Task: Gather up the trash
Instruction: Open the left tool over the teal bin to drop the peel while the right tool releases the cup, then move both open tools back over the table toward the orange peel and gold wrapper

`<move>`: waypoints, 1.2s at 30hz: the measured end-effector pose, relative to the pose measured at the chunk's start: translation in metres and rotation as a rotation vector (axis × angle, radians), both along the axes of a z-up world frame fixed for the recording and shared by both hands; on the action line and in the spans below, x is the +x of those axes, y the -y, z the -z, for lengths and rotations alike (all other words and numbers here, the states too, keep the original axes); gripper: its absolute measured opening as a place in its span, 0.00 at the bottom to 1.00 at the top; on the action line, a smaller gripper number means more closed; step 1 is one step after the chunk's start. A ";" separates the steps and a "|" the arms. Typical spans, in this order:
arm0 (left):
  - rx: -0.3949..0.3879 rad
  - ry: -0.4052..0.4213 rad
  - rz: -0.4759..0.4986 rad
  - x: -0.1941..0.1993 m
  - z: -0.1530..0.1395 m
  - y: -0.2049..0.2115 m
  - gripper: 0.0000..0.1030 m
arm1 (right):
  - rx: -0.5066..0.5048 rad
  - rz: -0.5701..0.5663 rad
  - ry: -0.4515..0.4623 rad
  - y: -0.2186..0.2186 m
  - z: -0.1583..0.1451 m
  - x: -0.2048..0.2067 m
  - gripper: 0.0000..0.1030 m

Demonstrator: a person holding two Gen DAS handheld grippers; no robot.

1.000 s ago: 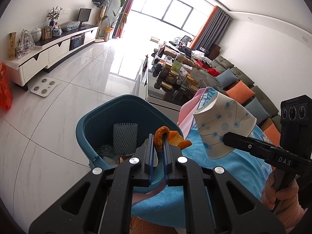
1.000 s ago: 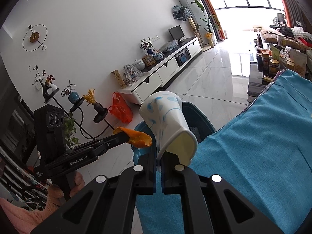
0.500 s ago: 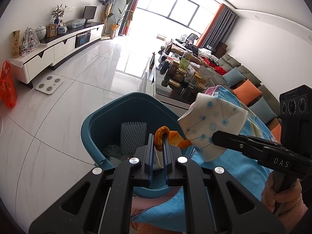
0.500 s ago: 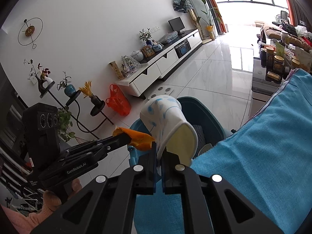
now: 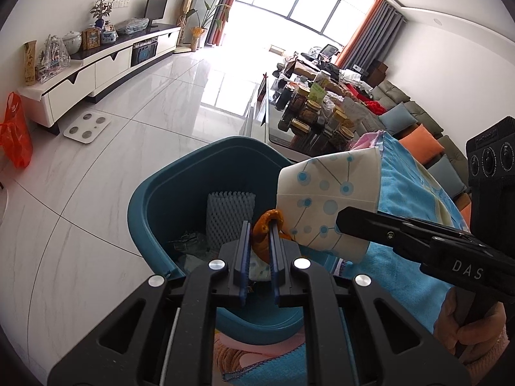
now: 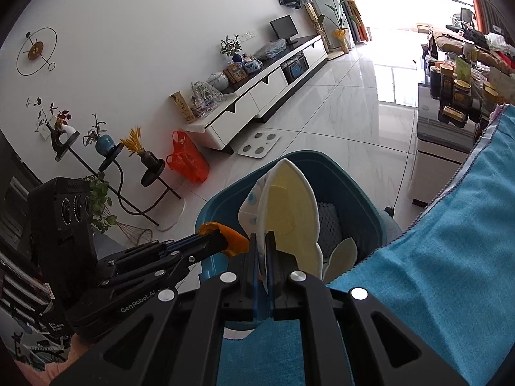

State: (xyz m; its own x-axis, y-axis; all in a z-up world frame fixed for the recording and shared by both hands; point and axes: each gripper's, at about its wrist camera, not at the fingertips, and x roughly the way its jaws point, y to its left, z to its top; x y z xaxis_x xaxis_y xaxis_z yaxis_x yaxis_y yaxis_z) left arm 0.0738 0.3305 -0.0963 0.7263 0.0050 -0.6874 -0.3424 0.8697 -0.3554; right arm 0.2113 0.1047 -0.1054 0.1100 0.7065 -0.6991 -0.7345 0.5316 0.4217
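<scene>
Your left gripper (image 5: 259, 241) pinches curled orange peel (image 5: 265, 225), right gripper (image 6: 261, 257) clamps squashed dotted paper cup (image 6: 286, 212) over teal plastic bin (image 5: 180, 186); release off-centre and either could land on blue towel (image 6: 434, 273).

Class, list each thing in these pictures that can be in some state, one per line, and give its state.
left gripper: shut on the orange peel
orange peel: pinched, held over the bin
right gripper: shut on the paper cup
paper cup: squashed, gripped at its rim, over the bin
teal bin: open, partly filled
foam net: lying inside the bin
blue cloth: spread flat beside the bin
</scene>
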 end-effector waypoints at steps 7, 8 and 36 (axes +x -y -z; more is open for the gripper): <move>-0.016 -0.032 -0.016 0.018 0.020 -0.003 0.18 | 0.009 0.032 -0.029 0.003 0.004 0.008 0.14; -0.014 -0.034 -0.020 0.019 0.022 -0.002 0.18 | 0.010 0.036 -0.032 0.005 0.004 0.009 0.14; 0.086 0.215 0.391 0.018 -0.064 0.154 0.50 | 0.133 0.306 0.183 0.227 -0.057 -0.033 0.31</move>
State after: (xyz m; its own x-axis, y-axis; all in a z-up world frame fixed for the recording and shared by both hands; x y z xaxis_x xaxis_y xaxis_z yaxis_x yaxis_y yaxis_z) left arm 0.0921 0.1762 -0.0322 0.8113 -0.2474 -0.5298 0.0912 0.9485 -0.3033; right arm 0.1787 -0.1222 -0.0482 0.4444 0.7051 -0.5526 -0.6196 0.6875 0.3789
